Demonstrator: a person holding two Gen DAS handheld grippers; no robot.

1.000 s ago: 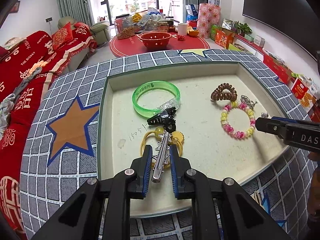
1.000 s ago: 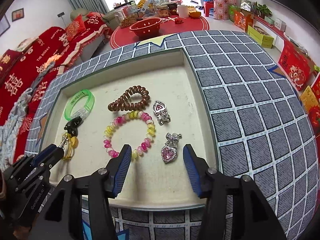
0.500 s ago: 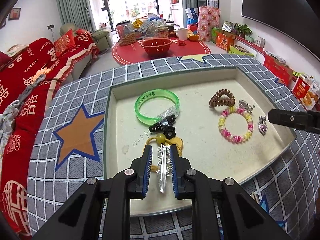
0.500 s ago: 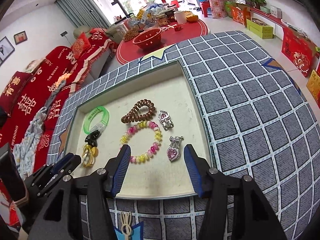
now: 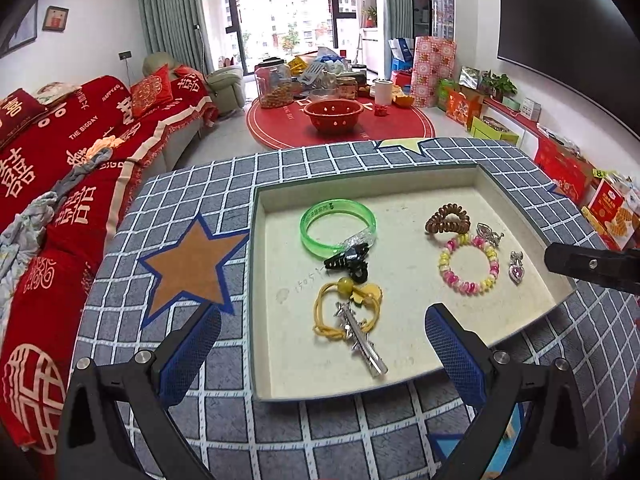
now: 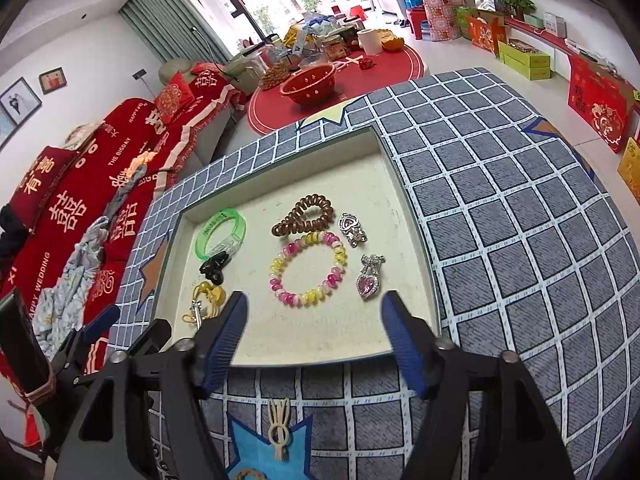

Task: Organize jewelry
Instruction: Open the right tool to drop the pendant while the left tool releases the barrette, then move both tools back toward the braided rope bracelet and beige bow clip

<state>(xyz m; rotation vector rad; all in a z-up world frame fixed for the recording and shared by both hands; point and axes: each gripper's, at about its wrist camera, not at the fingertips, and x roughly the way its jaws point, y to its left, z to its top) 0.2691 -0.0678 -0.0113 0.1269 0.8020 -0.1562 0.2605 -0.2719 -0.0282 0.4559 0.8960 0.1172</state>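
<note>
A shallow cream tray (image 5: 264, 320) (image 6: 404, 200) holds the jewelry. In it lie a green bangle (image 5: 338, 226) (image 6: 221, 232), a black claw clip (image 5: 348, 262), a yellow hair tie (image 5: 346, 308), a silver hair clip (image 5: 360, 340) across the tie, a brown coil tie (image 5: 447, 219) (image 6: 304, 216), a pink and yellow bead bracelet (image 5: 468, 264) (image 6: 308, 268) and a pink heart pendant (image 5: 516, 268) (image 6: 370, 280). My left gripper (image 5: 322, 344) is open and empty above the tray's near edge. My right gripper (image 6: 314, 332) is open and empty near the tray's front.
The tray sits on a grey checked cloth with star patches (image 5: 192, 264). A small beige clip (image 6: 280, 428) lies on the cloth in front of the tray. A second silver pendant (image 6: 352, 228) lies by the coil tie. A red sofa (image 5: 52, 168) stands at the left.
My left gripper has opened and let go of the silver hair clip, which now lies across the yellow tie. Both grippers have pulled back from the tray.
</note>
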